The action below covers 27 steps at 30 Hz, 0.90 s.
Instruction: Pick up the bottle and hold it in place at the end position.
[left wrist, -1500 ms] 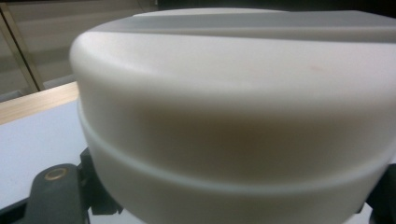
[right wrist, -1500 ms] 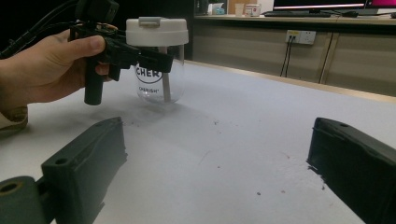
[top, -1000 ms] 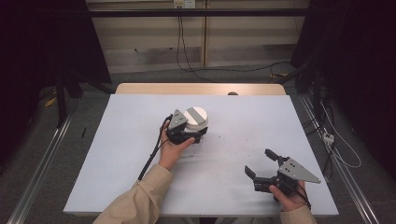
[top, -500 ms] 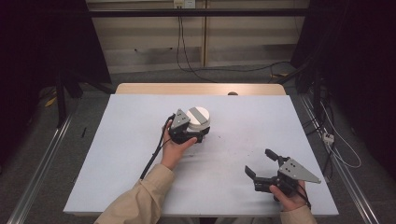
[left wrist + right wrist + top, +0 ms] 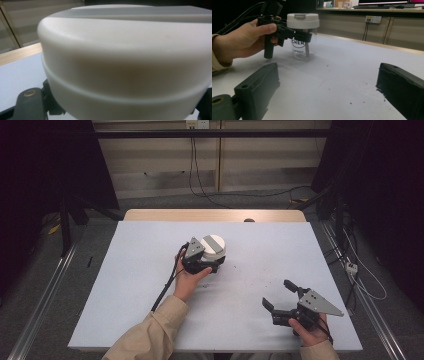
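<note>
A clear jar (image 5: 300, 48) with a white lid (image 5: 213, 245) stands upright at the middle of the white table (image 5: 125, 285). My left gripper (image 5: 212, 263) is shut on the jar just under the lid, one jaw crossing its front in the right gripper view. Seen from the left gripper view, the lid (image 5: 125, 50) looms very close, with a black finger (image 5: 30, 105) at either lower corner. My right gripper (image 5: 277, 293) rests near the table's front right, jaws wide open with bare table between its fingers (image 5: 257, 87).
A black cable (image 5: 165, 287) trails from the left gripper toward the table's front edge. Small dark specks (image 5: 250, 282) mark the table between the two grippers. A wooden strip (image 5: 215, 215) edges the far side; cables and a power strip (image 5: 351, 266) lie on the floor right.
</note>
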Available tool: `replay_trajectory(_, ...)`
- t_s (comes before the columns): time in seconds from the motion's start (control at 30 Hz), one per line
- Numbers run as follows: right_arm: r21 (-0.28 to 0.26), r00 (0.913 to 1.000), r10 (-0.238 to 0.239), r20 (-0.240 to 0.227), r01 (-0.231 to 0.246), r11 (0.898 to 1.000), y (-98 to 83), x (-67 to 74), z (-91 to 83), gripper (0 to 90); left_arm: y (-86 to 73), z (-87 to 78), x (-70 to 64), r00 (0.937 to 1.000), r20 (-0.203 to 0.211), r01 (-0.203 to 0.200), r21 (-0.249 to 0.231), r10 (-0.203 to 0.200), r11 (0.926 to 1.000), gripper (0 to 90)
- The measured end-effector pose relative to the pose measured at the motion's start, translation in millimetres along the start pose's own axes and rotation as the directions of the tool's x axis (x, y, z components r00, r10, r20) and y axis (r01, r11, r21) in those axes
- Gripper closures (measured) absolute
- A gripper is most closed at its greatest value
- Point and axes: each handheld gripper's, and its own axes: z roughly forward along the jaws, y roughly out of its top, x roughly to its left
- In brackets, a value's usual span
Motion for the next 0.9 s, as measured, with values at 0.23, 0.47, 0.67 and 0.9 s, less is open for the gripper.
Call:
replay_trajectory(0.23, 0.0, 1.0, 0.004, 0.001, -0.004, 1.0, 0.0, -0.1, -0.1, 4.0, -2.8, 3.0, 0.0, 1.0, 0.001, 0.0, 0.004, 0.0, 1.0, 18.5)
replay_trajectory(0.47, 0.001, 1.0, 0.001, 0.001, -0.001, 1.0, -0.3, -0.3, 0.1, 4.0, -3.2, 4.4, -1.2, 1.0, 0.001, -0.005, 0.005, 0.005, 1.0, 18.5)
replay_trajectory(0.67, 0.001, 1.0, 0.001, 0.001, -0.001, 1.0, -0.4, -0.5, 0.3, 4.0, -2.2, 5.2, -2.2, 1.0, 0.004, -0.007, 0.001, 0.007, 1.0, 18.6)
replay_trajectory(0.9, -0.002, 1.0, 0.004, 0.002, -0.004, 1.0, 0.0, -0.5, 0.4, 3.9, -2.6, 6.9, -3.5, 0.9998, 0.003, -0.02, 0.009, 0.02, 0.9998, 18.6)
